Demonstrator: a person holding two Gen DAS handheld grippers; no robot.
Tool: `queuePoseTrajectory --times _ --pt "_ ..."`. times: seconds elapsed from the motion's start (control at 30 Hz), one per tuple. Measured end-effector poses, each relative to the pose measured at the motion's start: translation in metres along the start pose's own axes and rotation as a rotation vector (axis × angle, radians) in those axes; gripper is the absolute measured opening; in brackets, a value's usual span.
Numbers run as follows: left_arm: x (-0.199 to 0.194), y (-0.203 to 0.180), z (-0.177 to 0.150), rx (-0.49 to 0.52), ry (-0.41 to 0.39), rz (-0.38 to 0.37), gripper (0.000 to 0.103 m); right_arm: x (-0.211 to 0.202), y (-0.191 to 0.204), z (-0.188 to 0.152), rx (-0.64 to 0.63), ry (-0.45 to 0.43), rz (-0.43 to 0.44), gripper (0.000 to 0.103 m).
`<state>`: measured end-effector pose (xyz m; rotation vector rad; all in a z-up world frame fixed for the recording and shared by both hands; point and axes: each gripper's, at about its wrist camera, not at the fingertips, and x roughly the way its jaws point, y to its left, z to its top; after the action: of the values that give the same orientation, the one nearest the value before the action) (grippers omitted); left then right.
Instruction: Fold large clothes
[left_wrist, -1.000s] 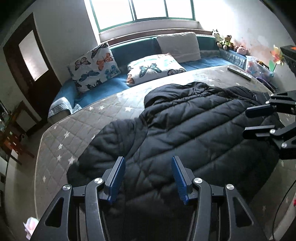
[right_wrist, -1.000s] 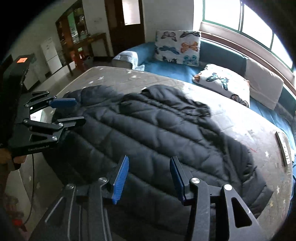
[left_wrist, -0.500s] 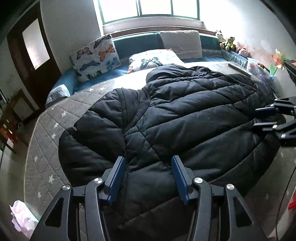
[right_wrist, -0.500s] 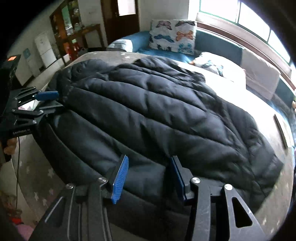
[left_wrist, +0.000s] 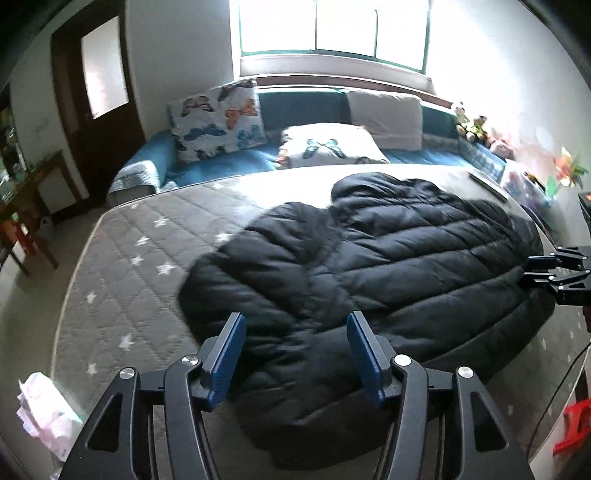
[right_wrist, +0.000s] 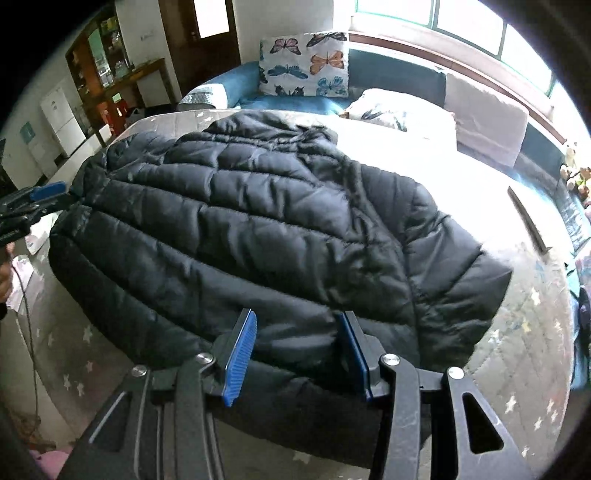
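Observation:
A large black quilted puffer jacket (left_wrist: 376, 258) lies spread on the grey star-patterned mattress (left_wrist: 140, 266); it also fills the right wrist view (right_wrist: 258, 229). My left gripper (left_wrist: 295, 354) is open, its blue pads just above the jacket's near hem. My right gripper (right_wrist: 295, 358) is open over the jacket's hem at the other side; it shows at the right edge of the left wrist view (left_wrist: 543, 269). The left gripper shows at the left edge of the right wrist view (right_wrist: 40, 199). Neither holds anything.
Butterfly pillows (left_wrist: 218, 118) and a beige cushion (left_wrist: 384, 118) lie on the blue bench under the window. A dark flat remote (right_wrist: 524, 218) lies on the mattress. Pink-white cloth (left_wrist: 44, 421) is on the floor at left. A red stool (left_wrist: 576, 424) stands at right.
Both grippers have pulled back and up from the jacket since half a second ago, and it looks smaller and farther away. Both stayed open.

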<state>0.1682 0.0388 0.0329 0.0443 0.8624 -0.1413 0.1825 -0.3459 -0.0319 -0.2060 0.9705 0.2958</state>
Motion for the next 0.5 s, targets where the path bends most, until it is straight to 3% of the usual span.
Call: queuePoseTrajectory --times 0.2,0.5 --pt "0.003 0.027 -0.003 -0.061 0.022 0.036 0.061 -0.002 -0.010 0.015 0.014 -0.049 -0.054 0.051" --pt "0.030 0.037 -0.008 -0.114 0.071 0.012 0.061 0.010 -0.020 0.032 0.034 -0.068 -0.081 0.051"
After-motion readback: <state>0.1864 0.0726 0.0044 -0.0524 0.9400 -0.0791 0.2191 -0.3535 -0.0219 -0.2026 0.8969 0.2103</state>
